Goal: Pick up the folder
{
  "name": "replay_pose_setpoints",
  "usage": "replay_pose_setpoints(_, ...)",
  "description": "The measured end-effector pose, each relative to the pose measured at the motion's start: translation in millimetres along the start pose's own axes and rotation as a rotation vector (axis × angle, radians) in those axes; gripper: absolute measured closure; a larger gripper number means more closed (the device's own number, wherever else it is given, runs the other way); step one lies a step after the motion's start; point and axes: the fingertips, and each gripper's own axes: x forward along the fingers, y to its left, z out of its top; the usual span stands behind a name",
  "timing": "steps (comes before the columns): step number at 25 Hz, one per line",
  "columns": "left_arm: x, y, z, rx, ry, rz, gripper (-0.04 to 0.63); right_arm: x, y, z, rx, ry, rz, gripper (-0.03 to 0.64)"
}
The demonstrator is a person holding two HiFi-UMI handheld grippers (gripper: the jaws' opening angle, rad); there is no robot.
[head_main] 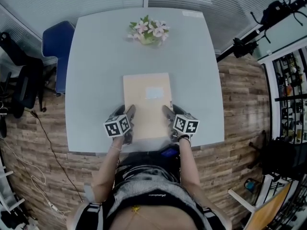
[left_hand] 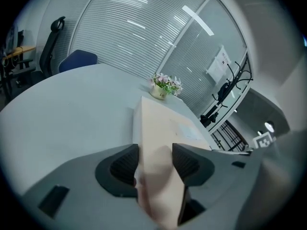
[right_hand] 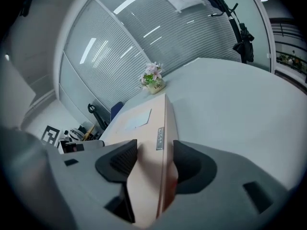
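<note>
Head view: the beige folder [head_main: 147, 99] lies flat on the grey table [head_main: 96, 80], and its near edge is close to the table's near edge. The left gripper [head_main: 128, 113] is at its left edge and the right gripper [head_main: 168, 111] at its right edge, both near the front corners. Bare table is free on both sides and behind the folder, up to the flower pot [head_main: 148, 31].

Left gripper view: the jaws stand wide, the folder's thick left edge fills the gap, and both pads lie against it.

Right gripper view: the same wide grip on the right edge, with the pads touching.
</note>
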Motion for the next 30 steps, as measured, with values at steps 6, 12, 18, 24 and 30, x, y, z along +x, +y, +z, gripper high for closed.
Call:
replay_pose_setpoints(6,-28,-20,34,0.059,-0.086,-0.025,0.380,-24,28,28,-0.047,-0.097,-0.002,0.383)
replay_pose_setpoints(12,-72,-45,78,0.119,-0.226,-0.044,0.382,-63,65,64,-0.102,-0.203,-0.013,0.385)
replay_pose_setpoints(18,-120,-72,115,0.180,-0.360,-0.082,0.382,-106,105,96,-0.177,-0.322,-0.024,0.388)
replay_pose_setpoints(24,-164,-94,143,0.217,-0.471,-0.109,0.382,-142,140,121,-0.249,-0.425,-0.019,0.391)
replay_pose_setpoints(30,-194,-107,157,0.247,-0.535,-0.128,0.383,-169,162,132,-0.280,-0.492,-0.019,0.393)
